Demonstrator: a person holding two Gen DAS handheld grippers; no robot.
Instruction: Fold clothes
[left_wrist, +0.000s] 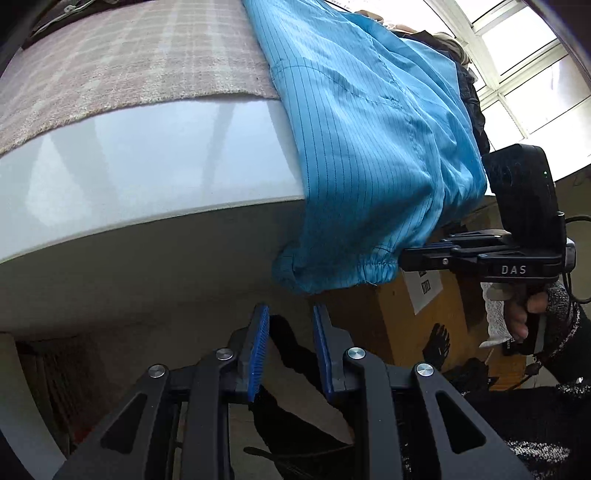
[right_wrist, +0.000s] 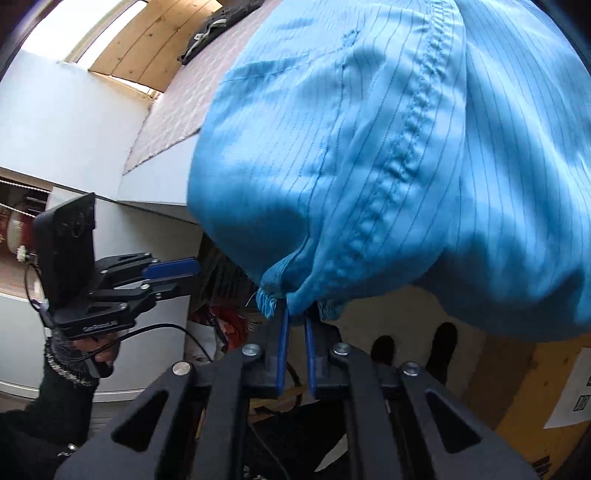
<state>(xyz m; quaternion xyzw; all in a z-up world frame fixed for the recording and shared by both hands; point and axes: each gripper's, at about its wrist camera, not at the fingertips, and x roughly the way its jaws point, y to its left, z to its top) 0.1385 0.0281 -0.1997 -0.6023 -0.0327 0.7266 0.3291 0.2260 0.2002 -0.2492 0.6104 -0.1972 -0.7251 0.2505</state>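
A light-blue pinstriped garment (left_wrist: 369, 129) lies on the table and hangs over its front edge, with its elastic cuff (left_wrist: 354, 271) lowest. In the right wrist view the garment (right_wrist: 388, 147) fills the upper frame. My right gripper (right_wrist: 295, 319) is shut on the gathered cuff (right_wrist: 269, 301), its blue pads pinching the cloth from below. Seen from the left, the right gripper (left_wrist: 410, 254) sits at the cuff's right end. My left gripper (left_wrist: 290, 317) is open and empty just below the cuff, not touching it. The right wrist view shows the left gripper (right_wrist: 188, 275) off to the left.
The white table (left_wrist: 147, 177) carries a beige checked mat (left_wrist: 110, 74). Dark clothes (right_wrist: 218, 26) lie at the table's far end. A cardboard box (left_wrist: 402, 325) stands on the floor at the right. The person's shoes (right_wrist: 443, 343) are below.
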